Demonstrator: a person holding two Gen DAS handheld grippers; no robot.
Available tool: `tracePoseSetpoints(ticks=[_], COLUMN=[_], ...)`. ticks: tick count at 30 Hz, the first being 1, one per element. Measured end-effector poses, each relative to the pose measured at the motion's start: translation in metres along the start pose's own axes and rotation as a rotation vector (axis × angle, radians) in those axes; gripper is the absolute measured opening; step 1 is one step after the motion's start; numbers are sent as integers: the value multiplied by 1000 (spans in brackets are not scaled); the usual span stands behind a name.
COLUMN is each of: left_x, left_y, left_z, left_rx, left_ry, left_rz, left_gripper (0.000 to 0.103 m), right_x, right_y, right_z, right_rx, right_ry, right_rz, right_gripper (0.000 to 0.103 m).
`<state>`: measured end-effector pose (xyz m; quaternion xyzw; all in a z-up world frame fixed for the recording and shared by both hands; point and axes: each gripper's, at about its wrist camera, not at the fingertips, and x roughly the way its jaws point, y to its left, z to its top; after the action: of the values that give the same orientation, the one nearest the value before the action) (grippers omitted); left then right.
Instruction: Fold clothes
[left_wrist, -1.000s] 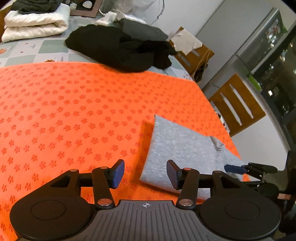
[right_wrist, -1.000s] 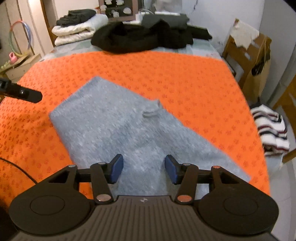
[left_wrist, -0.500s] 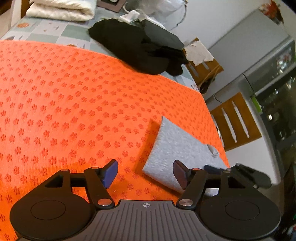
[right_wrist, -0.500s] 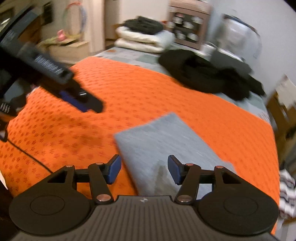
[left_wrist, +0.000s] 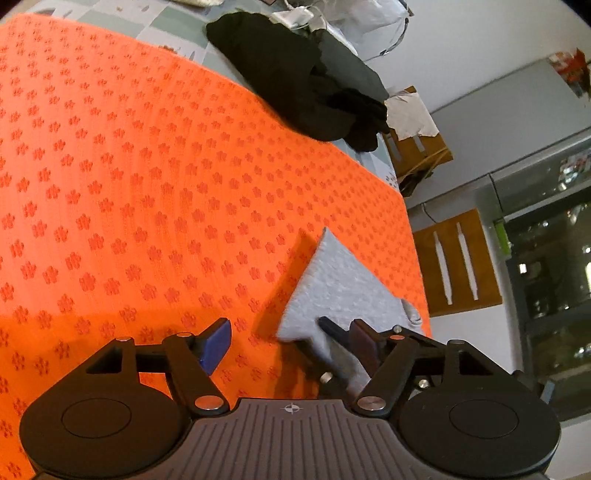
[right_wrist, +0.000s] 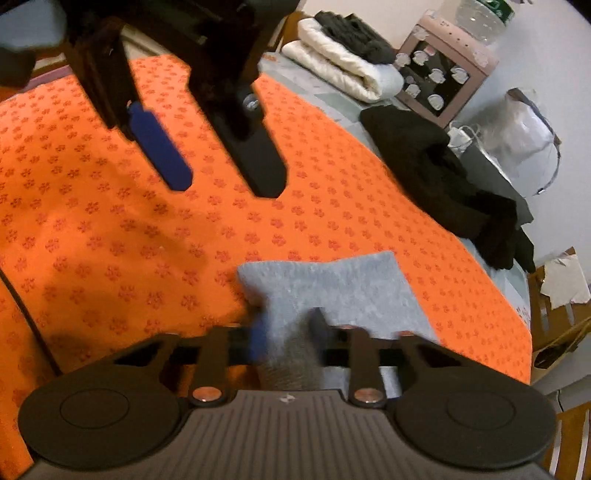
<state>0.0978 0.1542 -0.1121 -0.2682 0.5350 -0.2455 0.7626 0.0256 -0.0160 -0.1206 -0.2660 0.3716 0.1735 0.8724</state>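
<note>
A folded grey garment (left_wrist: 340, 284) lies on the orange flower-print cover (left_wrist: 147, 184), near its right edge. In the right wrist view the grey garment (right_wrist: 343, 291) bunches up between the fingers of my right gripper (right_wrist: 288, 334), which is shut on its near edge. One dark fingertip of the right gripper (left_wrist: 330, 330) shows in the left wrist view, at the garment's near corner. My left gripper (left_wrist: 291, 345) is open and holds nothing, its right finger close to that corner. From the right wrist the left gripper (right_wrist: 225, 184) hangs above the cover.
A heap of black clothes (right_wrist: 443, 173) lies at the far end of the cover. Folded white bedding (right_wrist: 343, 66) and a small cabinet (right_wrist: 439, 81) stand behind it. Wooden chairs (left_wrist: 458, 266) stand past the right edge.
My right gripper has narrowed and taken hold of the grey garment's near edge, after swinging left. The left gripper has tilted and now sits beside the garment's corner.
</note>
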Motion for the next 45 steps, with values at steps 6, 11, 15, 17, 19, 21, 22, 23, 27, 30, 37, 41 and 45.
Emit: tracePoseSetpoints(ticks=[6, 11, 15, 17, 19, 21, 22, 23, 27, 30, 37, 41, 45], left_x=[19, 47, 72, 90, 107, 118, 120, 121, 125, 127, 129, 129, 131], left_y=[8, 5, -9, -16, -20, -20, -19, -18, -16, -17, -20, -18, -20], left_z=[-2, -2, -1, 1, 2, 3, 4, 5, 6, 9, 3, 3, 4], left_rx=[-114, -207, -210, -176, -156, -153, -145, -137, -125, -112, -136, -161, -157], left_ry=[1, 16, 54, 111, 160, 185, 185, 184, 192, 192, 169, 145, 150], left_rz=[-107, -224, -280, -279, -267, -242, -232, -221, -191, -181, -190, -197, -174], left_gripper=[77, 78, 81, 79, 70, 58, 44, 30, 25, 32, 50, 50, 35], right_x=[-31, -47, -52, -51, -51, -53, -54, -56, -70, -86, -120, -132, -135], right_y=[-15, -21, -22, -22, -23, -24, -24, -26, -38, -53, -80, -86, -80], right_z=[2, 0, -4, -4, -4, -8, -10, -13, -34, -58, -133, -184, -222], right_rx=[80, 100, 111, 132, 162, 186, 197, 212, 318, 447, 794, 1078, 1333], right_ry=[-67, -88, -93, -96, -98, -97, -96, -90, -51, -24, 44, 67, 43], right_rz=[-28, -37, -25, -9, 12, 28, 36, 44, 67, 46, -102, -154, -136], right_gripper=[15, 15, 15, 13, 9, 8, 8, 9, 11, 22, 48, 57, 59])
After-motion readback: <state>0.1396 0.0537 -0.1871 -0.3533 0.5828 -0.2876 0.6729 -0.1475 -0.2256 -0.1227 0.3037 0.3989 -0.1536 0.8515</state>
